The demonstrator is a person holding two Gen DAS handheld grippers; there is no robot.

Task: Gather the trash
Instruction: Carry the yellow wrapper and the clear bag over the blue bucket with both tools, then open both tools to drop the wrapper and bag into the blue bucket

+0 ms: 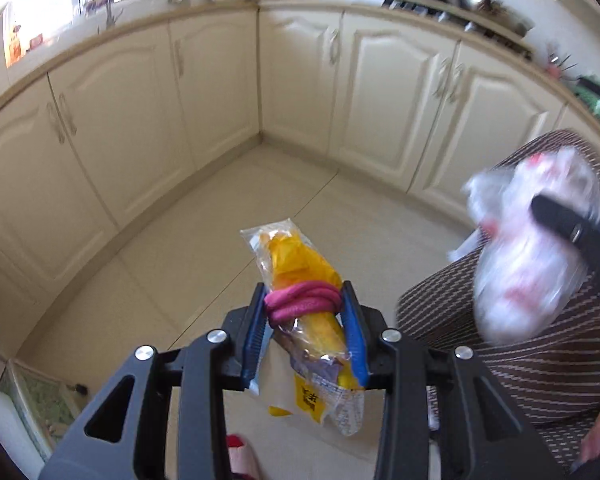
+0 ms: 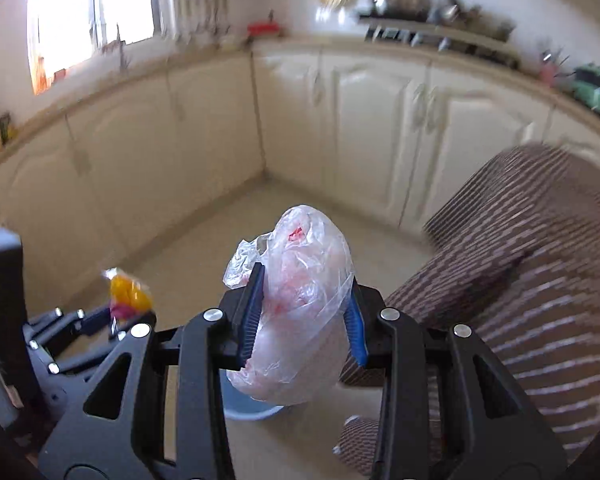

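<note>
My left gripper (image 1: 305, 300) is shut on a yellow snack wrapper (image 1: 300, 272) with a pink band (image 1: 302, 304) wound round it, held above the floor. My right gripper (image 2: 306, 280) is shut on a crumpled clear plastic bag (image 2: 300, 304) with pink and red marks. The bag (image 1: 528, 248) and one right finger (image 1: 572, 232) show blurred at the right of the left wrist view. The left gripper (image 2: 116, 320) with the yellow wrapper (image 2: 126, 292) shows at the left of the right wrist view. A grey-blue bin rim (image 2: 252, 410) lies below the bag.
Cream kitchen cabinets (image 1: 140, 128) line the corner behind, with a cluttered counter above. A brown striped trouser leg (image 1: 540, 340) fills the right side. The floor (image 1: 204, 260) is pale tile. A red slipper toe (image 1: 240, 456) is at the bottom.
</note>
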